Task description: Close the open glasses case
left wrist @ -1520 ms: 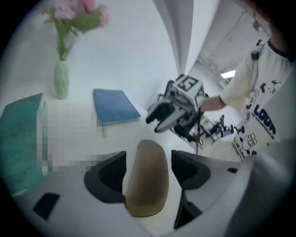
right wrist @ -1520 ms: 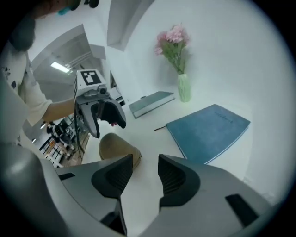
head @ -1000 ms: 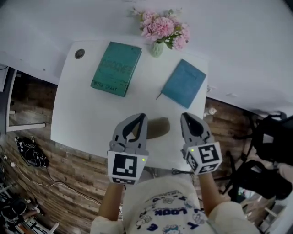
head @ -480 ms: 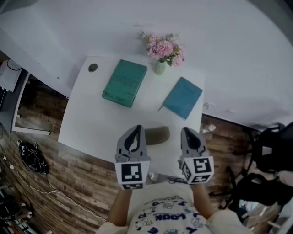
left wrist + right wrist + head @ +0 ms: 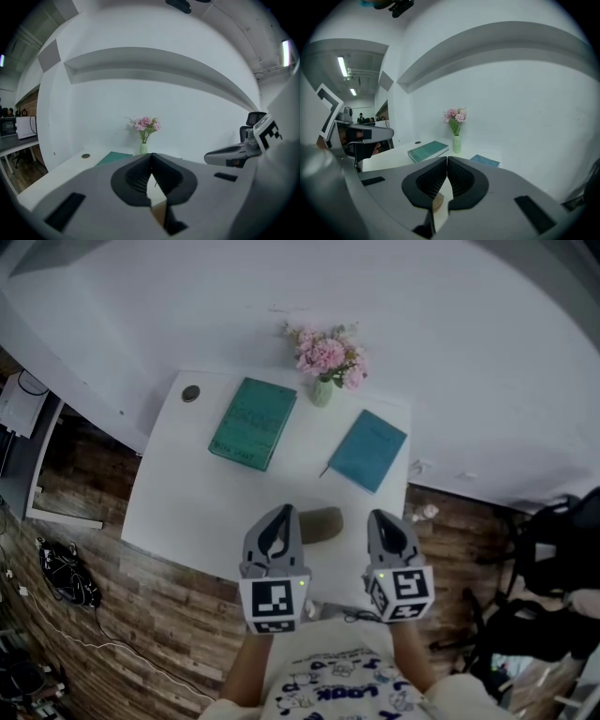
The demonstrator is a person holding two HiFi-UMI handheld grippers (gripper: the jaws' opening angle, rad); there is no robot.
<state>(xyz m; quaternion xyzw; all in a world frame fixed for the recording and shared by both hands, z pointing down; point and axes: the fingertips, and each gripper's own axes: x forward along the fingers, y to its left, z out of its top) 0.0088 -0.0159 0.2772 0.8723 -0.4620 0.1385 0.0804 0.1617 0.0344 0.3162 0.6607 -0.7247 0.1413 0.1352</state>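
Bench [image 5: 187, 493]: white, rectangular, set against a white wall. All places below are given from the glasses case.

1. Bag [image 5: 66, 566]: dark, on the wooden floor, well to the left of the case and off the bench.
2. Round disc [image 5: 191, 394]: small and dark, at the bench's far left corner, well apart from the case.
3. Green book [image 5: 253, 423]: lies flat and closed, beyond the case and to its left. It also shows in the right tool's view [image 5: 428, 151].
4. Left tool [image 5: 284, 513]: its tip is just beside the case's left end, on the near side. Jaws pressed together with nothing between them [image 5: 151, 155]. Whether it touches the case cannot be told.
5. Glasses case [image 5: 321, 524]: olive-brown and oblong, lying crosswise near the bench's front edge between the two tool tips. From above it reads as one rounded lump, and no raised lid can be made out.
6. Vase of pink flowers [image 5: 322, 390]: upright at the bench's back edge, straight beyond the case [image 5: 143, 148].
7. Blue notebook [image 5: 368, 450]: flat and closed, beyond the case and slightly to its right, near the bench's right edge.
8. Right tool [image 5: 381, 518]: to the right of the case with a gap of bare bench between them. Jaws pressed together and empty [image 5: 446, 160].
9. Black chair [image 5: 553, 549]: on the floor, well to the right of the case.
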